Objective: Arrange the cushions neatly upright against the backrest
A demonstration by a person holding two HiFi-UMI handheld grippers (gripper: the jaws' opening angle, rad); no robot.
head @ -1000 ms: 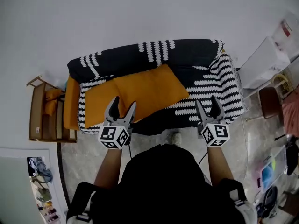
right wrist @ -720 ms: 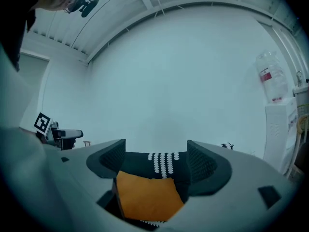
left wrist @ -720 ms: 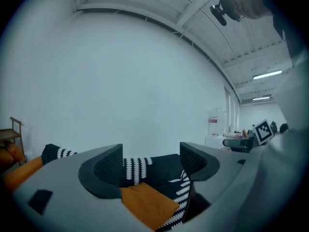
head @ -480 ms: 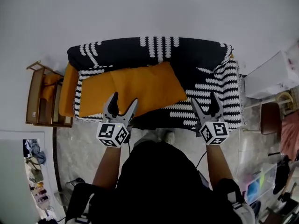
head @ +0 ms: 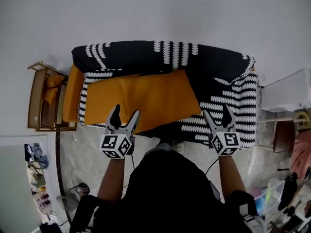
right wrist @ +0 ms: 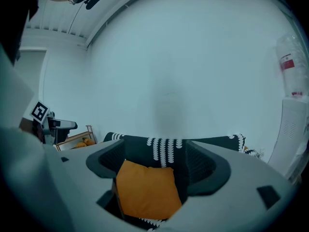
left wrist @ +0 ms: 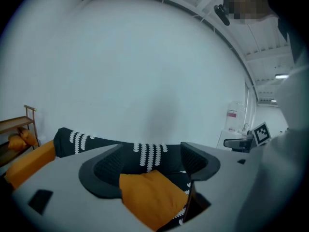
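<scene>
Two orange cushions (head: 104,98) (head: 160,96) lie flat side by side on the seat of a sofa with a black-and-white patterned cover. Its backrest (head: 146,57) runs along the far side, against the wall. My left gripper (head: 125,111) hovers open over the seat's front edge, at the near edge of the cushions, with nothing between its jaws. My right gripper (head: 216,111) is open and empty over the bare striped seat to the right. The left gripper view shows an orange cushion (left wrist: 152,197) below the jaws. In the right gripper view an orange cushion (right wrist: 145,187) lies before the backrest (right wrist: 166,146).
A wooden shelf (head: 41,101) with an orange thing on it stands left of the sofa. An orange armrest (head: 73,98) closes the sofa's left end. A white box (head: 291,91) sits at the right. Small items lie on the floor at both lower corners.
Both grippers' jaws have spread a little wider. The head view has swung, so the sofa now lies squarer. The cushions have not moved on the seat.
</scene>
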